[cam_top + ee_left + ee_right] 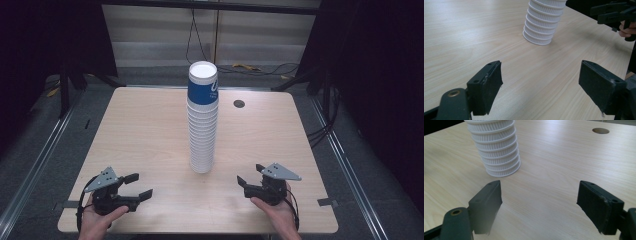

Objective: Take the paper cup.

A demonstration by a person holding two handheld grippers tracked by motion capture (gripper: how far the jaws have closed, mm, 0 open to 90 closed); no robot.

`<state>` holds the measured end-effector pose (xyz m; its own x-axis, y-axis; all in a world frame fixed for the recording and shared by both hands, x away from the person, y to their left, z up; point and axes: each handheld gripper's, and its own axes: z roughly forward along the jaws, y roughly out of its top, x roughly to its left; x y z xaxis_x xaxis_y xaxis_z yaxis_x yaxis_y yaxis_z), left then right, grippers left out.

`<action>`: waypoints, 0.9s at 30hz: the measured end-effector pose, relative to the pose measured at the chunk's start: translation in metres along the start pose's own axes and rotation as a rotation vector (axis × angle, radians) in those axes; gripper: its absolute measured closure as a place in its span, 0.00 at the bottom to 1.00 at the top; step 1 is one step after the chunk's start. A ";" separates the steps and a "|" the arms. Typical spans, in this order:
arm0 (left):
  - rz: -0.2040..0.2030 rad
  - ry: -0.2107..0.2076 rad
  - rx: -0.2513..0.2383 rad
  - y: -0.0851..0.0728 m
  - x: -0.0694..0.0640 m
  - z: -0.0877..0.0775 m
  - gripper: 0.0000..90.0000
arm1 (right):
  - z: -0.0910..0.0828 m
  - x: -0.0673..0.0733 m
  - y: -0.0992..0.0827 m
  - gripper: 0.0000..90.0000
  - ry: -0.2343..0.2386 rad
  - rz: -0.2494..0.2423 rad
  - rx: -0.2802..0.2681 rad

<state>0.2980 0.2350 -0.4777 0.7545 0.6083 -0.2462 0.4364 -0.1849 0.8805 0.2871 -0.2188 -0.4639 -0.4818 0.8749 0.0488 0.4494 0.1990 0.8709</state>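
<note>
High view: I hold my left gripper (138, 186) and my right gripper (249, 174) low over the near edge of the wooden table (140, 130), both aimed inward at a tall stack of paper cups (202, 125) standing upright near the table's middle, rims down, the top cup banded in blue.

The work ahead looks like taking a cup off that tower. As I judge it, the clean way is to steady the lower stack with one gripper and close the other gently on the top cup alone, then lift straight up; a sideways tug could tip the whole column, and a hard squeeze would crush the thin paper.

In the left gripper view my jaws stand wide apart with bare tabletop between them, the stack's ribbed base (541, 27) well ahead. In the right gripper view my jaws also stand wide apart, gripping nothing and touching nothing, the stack (496, 150) ahead and to the left.
</note>
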 end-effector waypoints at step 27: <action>0.010 -0.031 0.044 0.004 0.000 0.012 0.21 | 0.001 0.012 0.021 0.25 0.136 -0.051 0.064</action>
<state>0.3056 0.2244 -0.4786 0.7735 0.5819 -0.2510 0.4495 -0.2246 0.8646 0.2915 -0.2037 -0.4450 -0.6003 0.7963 0.0749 0.4669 0.2729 0.8412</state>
